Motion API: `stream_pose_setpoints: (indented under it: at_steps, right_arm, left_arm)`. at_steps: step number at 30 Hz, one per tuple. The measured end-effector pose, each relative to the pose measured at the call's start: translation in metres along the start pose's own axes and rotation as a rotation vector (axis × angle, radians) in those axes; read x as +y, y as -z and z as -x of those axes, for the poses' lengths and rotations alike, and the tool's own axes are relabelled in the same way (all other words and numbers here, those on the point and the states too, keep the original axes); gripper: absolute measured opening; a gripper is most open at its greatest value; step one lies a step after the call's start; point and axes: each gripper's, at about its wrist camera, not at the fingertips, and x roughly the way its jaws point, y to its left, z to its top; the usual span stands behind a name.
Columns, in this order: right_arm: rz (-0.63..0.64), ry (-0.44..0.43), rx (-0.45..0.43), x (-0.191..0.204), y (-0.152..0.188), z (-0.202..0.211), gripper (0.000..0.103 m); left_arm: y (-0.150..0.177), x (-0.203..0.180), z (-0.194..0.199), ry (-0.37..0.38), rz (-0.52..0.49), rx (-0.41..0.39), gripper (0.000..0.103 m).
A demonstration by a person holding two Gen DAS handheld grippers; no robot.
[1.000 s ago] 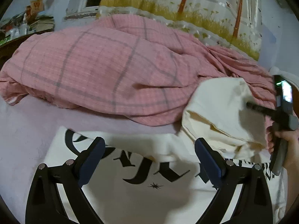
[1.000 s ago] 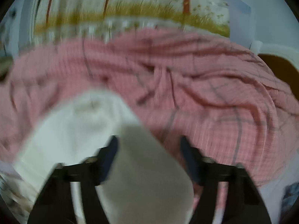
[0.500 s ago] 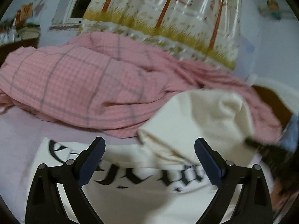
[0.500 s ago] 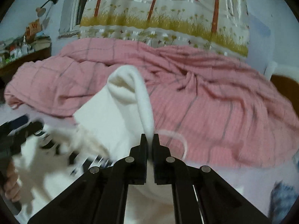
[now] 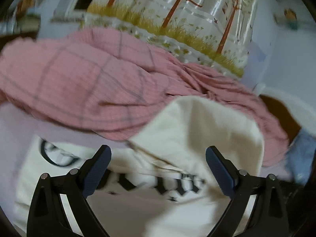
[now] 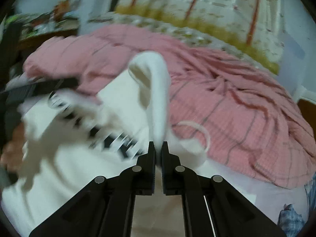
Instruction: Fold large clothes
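Right tool point(image 6: 158, 146), seen from its own wrist camera, has its jaws drawn nearly together on a raised fold of the cream garment point(image 6: 83, 158); the pinched cloth rises from the fingertips in a narrow arch and drops away toward the pink checked blanket point(image 6: 227, 102). Left tool point(image 5: 158, 169) hovers with its jaws spread wide and nothing between the blue pads point(image 5: 98, 167); the garment lies below and beyond them. The cream garment, bearing large black lettering point(image 5: 150, 183), lies on the bed's pale lilac sheet point(image 5: 17, 122), on the near side of the blanket and touching the blanket's near edge. In the left wrist view one portion of the garment is lifted and doubled over point(image 5: 207, 130), overlapping the blanket's near edge. Behind the blanket hangs a glossy curtain point(image 5: 187, 9) printed with trees and grass. Beyond the blanket's right end lies a patch of blue cloth point(image 5: 302, 154). Much of both views is blurred.
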Motion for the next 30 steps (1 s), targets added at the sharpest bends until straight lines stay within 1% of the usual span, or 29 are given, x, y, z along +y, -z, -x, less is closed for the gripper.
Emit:
stream_pose_setpoints:
  at_steps: [2,3,5,6,7,8,10,12,13,14,15,16,17,19,20,22,23,26,27,28,29,30]
  right_arm:
    - [-0.012,-0.02,0.022,0.005,0.014,0.006,0.005]
    - [-0.008,-0.017,0.027,0.008,0.02,0.009,0.005]
    - [0.009,0.022,0.017,0.013,0.029,0.012,0.005]
    - [0.012,0.025,0.016,0.014,0.031,0.013,0.005]
    - [0.012,0.028,0.016,0.015,0.034,0.012,0.005]
    - [0.006,0.031,0.014,0.016,0.035,0.012,0.005]
    - [-0.025,0.012,0.01,0.013,0.038,0.013,0.005]
    - [-0.077,-0.025,0.025,0.006,0.043,0.013,0.006]
    - [-0.105,-0.04,0.038,0.002,0.047,0.012,0.006]
    - [-0.123,-0.048,0.042,0.0,0.051,0.013,0.006]
    - [-0.128,-0.046,0.042,-0.001,0.054,0.013,0.006]
    - [-0.125,-0.036,0.041,-0.002,0.056,0.013,0.006]
    - [-0.123,-0.022,0.042,-0.003,0.058,0.014,0.006]
    - [-0.141,-0.009,0.048,-0.007,0.062,0.014,0.006]
    - [-0.159,-0.022,0.052,-0.01,0.064,0.013,0.006]
    - [-0.179,-0.042,0.069,-0.013,0.066,0.011,0.006]
    - [-0.186,-0.046,0.075,-0.013,0.068,0.01,0.006]
    - [-0.196,-0.04,0.08,-0.015,0.069,0.009,0.006]
    - [-0.203,-0.038,0.078,-0.016,0.069,0.009,0.006]
    - [-0.211,-0.036,0.077,-0.017,0.069,0.008,0.006]
    - [-0.22,-0.03,0.076,-0.019,0.069,0.007,0.006]
    - [-0.23,-0.025,0.073,-0.021,0.067,0.006,0.006]
  left_arm:
    - [0.001,-0.003,-0.002,0.055,0.012,0.038,0.096]
    - [0.002,-0.006,-0.004,0.085,0.011,0.06,0.096]
    - [0.003,-0.011,-0.008,0.16,0.027,0.114,0.098]
    - [0.005,-0.013,-0.01,0.195,0.042,0.138,0.101]
    - [0.007,-0.013,-0.016,0.214,0.068,0.178,0.102]
    - [0.01,-0.013,-0.023,0.211,0.087,0.217,0.102]
    - [0.017,-0.011,-0.033,0.236,0.112,0.258,0.102]
    - [0.022,-0.008,-0.042,0.284,0.146,0.296,0.102]
    - [0.022,-0.004,-0.043,0.311,0.185,0.311,0.101]
    - [0.02,0.0,-0.041,0.356,0.232,0.316,0.101]
    - [0.017,0.004,-0.036,0.41,0.265,0.306,0.101]
    - [0.011,0.006,-0.029,0.449,0.27,0.279,0.101]
    - [0.004,0.005,-0.018,0.443,0.239,0.242,0.101]
    - [-0.006,-0.008,0.001,0.346,0.113,0.164,0.102]
    - [-0.007,-0.016,0.005,0.296,0.049,0.145,0.102]
    - [-0.003,-0.033,0.001,0.211,-0.038,0.182,0.102]
    - [0.002,-0.04,-0.003,0.195,-0.073,0.198,0.102]
    - [0.022,-0.073,-0.016,0.129,-0.255,0.257,0.102]
    - [0.029,-0.085,-0.015,0.122,-0.332,0.262,0.102]
    - [0.035,-0.093,-0.009,0.145,-0.392,0.249,0.102]
    - [0.038,-0.098,-0.003,0.189,-0.429,0.219,0.102]
    - [0.041,-0.104,0.007,0.255,-0.476,0.175,0.102]
